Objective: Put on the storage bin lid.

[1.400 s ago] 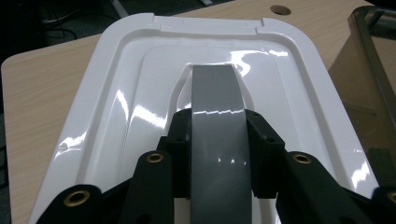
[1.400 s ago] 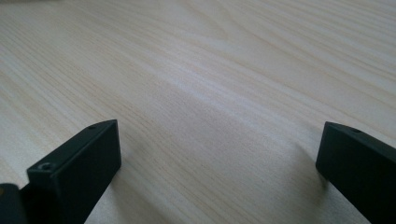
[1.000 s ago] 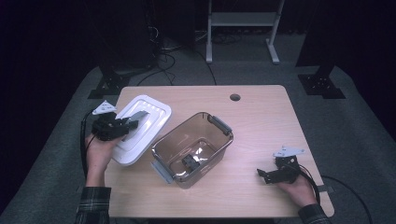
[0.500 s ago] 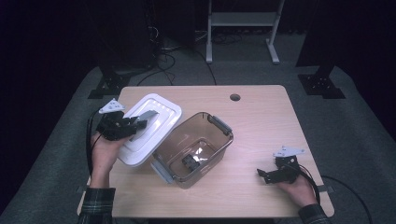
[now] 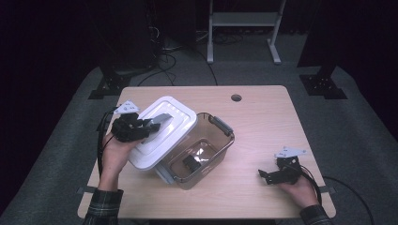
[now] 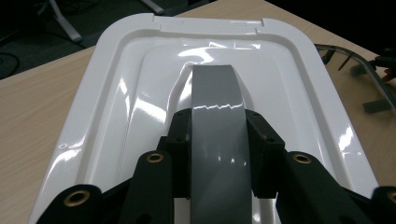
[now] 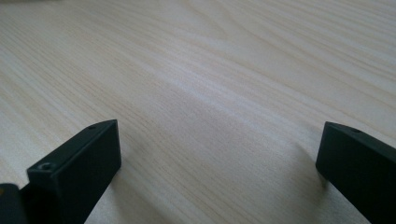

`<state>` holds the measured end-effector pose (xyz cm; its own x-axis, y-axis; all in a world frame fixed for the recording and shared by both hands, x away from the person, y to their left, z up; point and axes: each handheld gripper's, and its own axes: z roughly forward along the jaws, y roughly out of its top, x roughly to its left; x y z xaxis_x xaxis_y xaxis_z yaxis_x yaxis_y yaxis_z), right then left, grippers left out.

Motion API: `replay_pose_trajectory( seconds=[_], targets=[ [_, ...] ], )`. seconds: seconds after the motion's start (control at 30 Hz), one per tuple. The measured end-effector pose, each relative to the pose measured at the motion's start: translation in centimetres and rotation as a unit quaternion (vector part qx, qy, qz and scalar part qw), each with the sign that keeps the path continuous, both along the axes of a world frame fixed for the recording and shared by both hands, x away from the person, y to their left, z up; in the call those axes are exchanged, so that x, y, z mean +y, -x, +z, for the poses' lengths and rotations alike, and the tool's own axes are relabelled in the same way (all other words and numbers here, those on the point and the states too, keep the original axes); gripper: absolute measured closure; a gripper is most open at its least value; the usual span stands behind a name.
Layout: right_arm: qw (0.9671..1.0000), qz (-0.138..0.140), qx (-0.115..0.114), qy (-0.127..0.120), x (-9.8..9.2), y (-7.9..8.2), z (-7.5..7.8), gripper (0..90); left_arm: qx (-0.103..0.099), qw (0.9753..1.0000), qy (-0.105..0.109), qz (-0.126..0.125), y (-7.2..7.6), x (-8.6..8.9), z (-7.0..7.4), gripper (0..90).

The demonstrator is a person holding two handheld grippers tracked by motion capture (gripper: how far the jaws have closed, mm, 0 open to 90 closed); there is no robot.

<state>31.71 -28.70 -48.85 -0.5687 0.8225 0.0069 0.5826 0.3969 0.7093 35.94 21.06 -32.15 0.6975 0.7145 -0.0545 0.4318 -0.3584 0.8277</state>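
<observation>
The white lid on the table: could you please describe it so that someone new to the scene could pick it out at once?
On the left half of the wooden table, find the clear brown-tinted storage box. The white lid lies tilted over that box's left side, gripped by its grey handle in the left hand-held gripper. It is the one glossy white rectangle there, with rounded corners and a stepped rim.

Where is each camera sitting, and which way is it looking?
High view: above the person's side, looking forward and down on the light wooden table; forearms, left gripper, right gripper.
Left gripper view: on the left gripper, looking along its fingers shut on the grey handle of the white plastic lid.
Right gripper view: on the right gripper, fingers open over bare wood.
Shared: high and left gripper views both show the lid and the clear brown plastic box.
</observation>
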Motion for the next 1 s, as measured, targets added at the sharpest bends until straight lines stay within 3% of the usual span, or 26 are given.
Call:
replay_pose_trajectory(
  seconds=[0.37, 1.0],
  targets=[
    [1.0, 0.0, 0.0, 0.0, 0.0, 0.0, 0.0, 0.0, 0.012, 0.9994, -0.001, -0.031, 0.3, -2.9, -0.3, 66.3],
    [1.0, 0.0, 0.0, 0.0, 0.0, 0.0, 0.0, 0.0, 0.016, 0.9979, -0.002, -0.063, 0.9, -5.5, -0.2, 66.3]
  ],
)
